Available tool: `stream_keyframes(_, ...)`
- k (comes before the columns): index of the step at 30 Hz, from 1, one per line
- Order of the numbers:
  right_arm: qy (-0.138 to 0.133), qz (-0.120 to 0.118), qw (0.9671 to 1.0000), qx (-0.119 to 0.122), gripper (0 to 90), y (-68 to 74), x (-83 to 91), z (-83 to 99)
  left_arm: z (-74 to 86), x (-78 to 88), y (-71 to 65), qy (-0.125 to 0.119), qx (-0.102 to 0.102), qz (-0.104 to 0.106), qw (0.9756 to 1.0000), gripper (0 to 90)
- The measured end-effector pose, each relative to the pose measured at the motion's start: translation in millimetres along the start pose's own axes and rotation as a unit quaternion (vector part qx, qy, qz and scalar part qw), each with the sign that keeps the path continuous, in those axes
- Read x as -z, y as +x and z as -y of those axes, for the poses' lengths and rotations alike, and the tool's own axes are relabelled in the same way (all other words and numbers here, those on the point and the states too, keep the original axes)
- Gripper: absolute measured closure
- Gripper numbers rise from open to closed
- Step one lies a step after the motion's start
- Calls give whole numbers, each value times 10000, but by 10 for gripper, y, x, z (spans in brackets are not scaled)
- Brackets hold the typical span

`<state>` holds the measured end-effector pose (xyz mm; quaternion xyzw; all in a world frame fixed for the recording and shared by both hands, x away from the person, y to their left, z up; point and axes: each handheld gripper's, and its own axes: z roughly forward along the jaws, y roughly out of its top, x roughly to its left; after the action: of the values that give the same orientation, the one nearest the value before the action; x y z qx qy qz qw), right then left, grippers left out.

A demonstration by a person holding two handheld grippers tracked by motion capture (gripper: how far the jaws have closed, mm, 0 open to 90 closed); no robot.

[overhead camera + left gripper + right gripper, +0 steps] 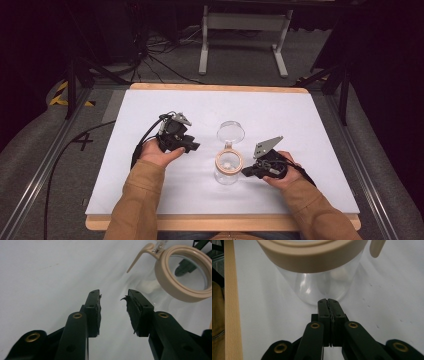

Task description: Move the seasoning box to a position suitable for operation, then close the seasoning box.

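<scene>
Left gripper [192, 146] is hovering with jaws spread, nothing between them, the clear jar [228, 167] lying to its right and apart. Jar is standing upright at mid tabletop [150, 190], tan rim [175, 287] up. Right gripper [248, 172], jaws pressed together and empty, is pointing at the jar's base, nearer.

1 clear jar [228, 172], 1 glass lid [230, 132], 2 grippers on 1 table [150, 105].

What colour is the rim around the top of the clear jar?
Beige, a pale tan. The rim shows best in the left gripper view, on the clear jar.
</scene>
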<state>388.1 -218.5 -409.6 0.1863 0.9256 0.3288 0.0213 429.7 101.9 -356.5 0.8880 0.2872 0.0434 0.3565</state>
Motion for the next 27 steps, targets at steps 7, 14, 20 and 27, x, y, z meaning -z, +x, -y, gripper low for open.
stream_keyframes(7,-215,61,9997,-122,897,-53,139,32,-35,48,-56,-252,-69,-76,9996,653)
stream_keyframes(14,-616,81,9977,-268,900,-62,310,-32,-88,-25,-103,-856,141,-282,9958,819)
stream_keyframes(20,-1111,78,9932,-344,900,3,454,-127,-139,-97,-117,-1217,290,-38,9921,896)
stream_keyframes(27,-1533,70,9874,-379,900,100,461,-204,-187,-210,-110,-1796,557,365,9815,897)
